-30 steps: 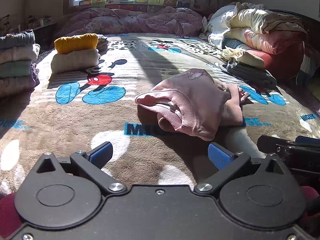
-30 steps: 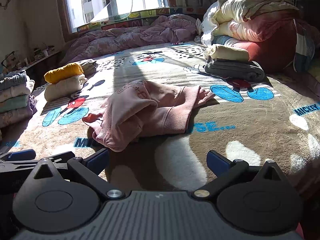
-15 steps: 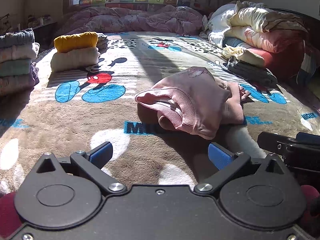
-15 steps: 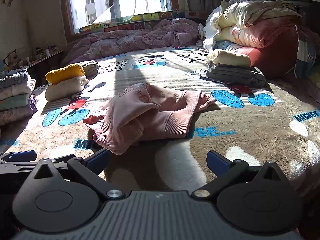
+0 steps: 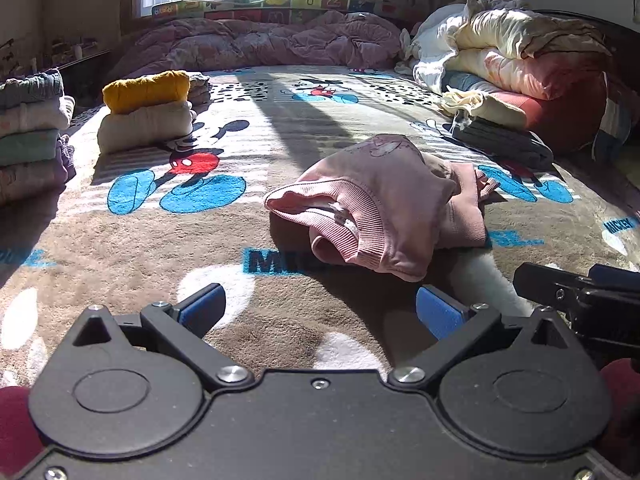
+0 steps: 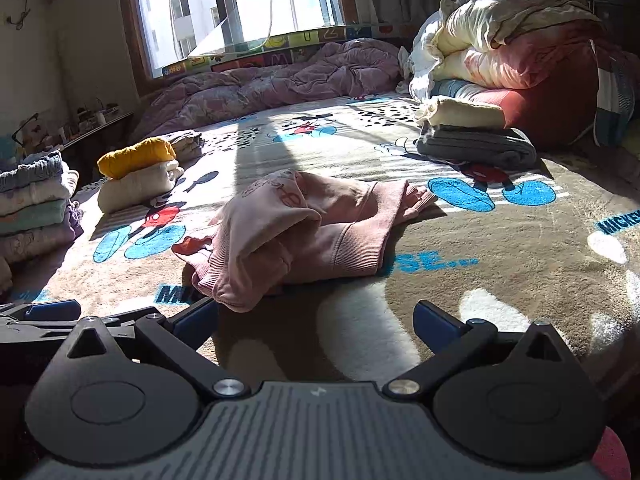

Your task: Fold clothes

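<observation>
Fleece, brown and printed with cartoon mice, formed the bed blanket (image 5: 132, 248) on which you worked. At far left stood a stack of folded pastel garments (image 5: 30, 136); next to it, well apart, a folded mustard-yellow knit lay on a cream one (image 5: 146, 110). Your left gripper (image 5: 320, 308) hung low over the blanket, its blue-padded fingers (image 5: 202, 307) spread wide and holding nothing. Just ahead and slightly right of it lay the crumpled pink ribbed-cuff sweatshirt (image 5: 384, 204), bunched over itself, near the middle of the blanket. Your right gripper (image 6: 316, 318) was likewise spread and empty, the sweatshirt's nearest hem (image 6: 228, 294) just beyond its left finger. At right sat a folded dark grey knit (image 6: 476, 146) under a cream piece, beside heaped quilts (image 6: 512, 36).

Risks, as judged from here: the layers overlapped, so a pinch at the hem could have taken several thicknesses, or the fleece pile beneath, and dragged the bundle rather than opening it. The two tools sat close together; reaching inward at once could have made them collide. Hard sun and shadow across the garment could have hidden its true edges.
</observation>
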Demonstrator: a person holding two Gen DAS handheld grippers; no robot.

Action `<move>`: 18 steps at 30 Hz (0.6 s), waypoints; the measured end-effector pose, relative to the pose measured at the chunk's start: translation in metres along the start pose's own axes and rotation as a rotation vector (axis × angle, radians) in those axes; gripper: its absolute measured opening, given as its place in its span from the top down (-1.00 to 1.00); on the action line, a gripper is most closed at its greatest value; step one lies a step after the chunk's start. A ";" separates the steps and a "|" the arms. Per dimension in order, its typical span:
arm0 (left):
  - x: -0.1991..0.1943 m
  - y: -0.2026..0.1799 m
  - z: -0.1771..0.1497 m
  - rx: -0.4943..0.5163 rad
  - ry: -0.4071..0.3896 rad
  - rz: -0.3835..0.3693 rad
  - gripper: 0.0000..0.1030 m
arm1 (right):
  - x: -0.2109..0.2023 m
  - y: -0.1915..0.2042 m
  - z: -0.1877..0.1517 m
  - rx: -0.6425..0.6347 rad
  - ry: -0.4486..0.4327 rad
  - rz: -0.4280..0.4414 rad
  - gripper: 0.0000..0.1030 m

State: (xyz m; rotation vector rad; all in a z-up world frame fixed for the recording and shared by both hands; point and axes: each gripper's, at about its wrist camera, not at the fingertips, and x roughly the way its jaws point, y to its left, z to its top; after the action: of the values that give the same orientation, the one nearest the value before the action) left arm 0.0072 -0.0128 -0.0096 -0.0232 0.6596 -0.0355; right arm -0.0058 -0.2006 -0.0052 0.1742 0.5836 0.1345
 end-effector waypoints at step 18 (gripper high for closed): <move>0.060 0.026 0.009 -0.156 0.105 -0.096 -0.99 | 0.047 -0.044 -0.001 0.041 -0.146 0.145 -0.99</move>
State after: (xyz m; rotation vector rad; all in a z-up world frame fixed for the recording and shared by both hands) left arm 0.0609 0.0107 -0.0397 -0.2046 0.7647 -0.0777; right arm 0.0358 -0.2347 -0.0403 0.2637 0.4285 0.2485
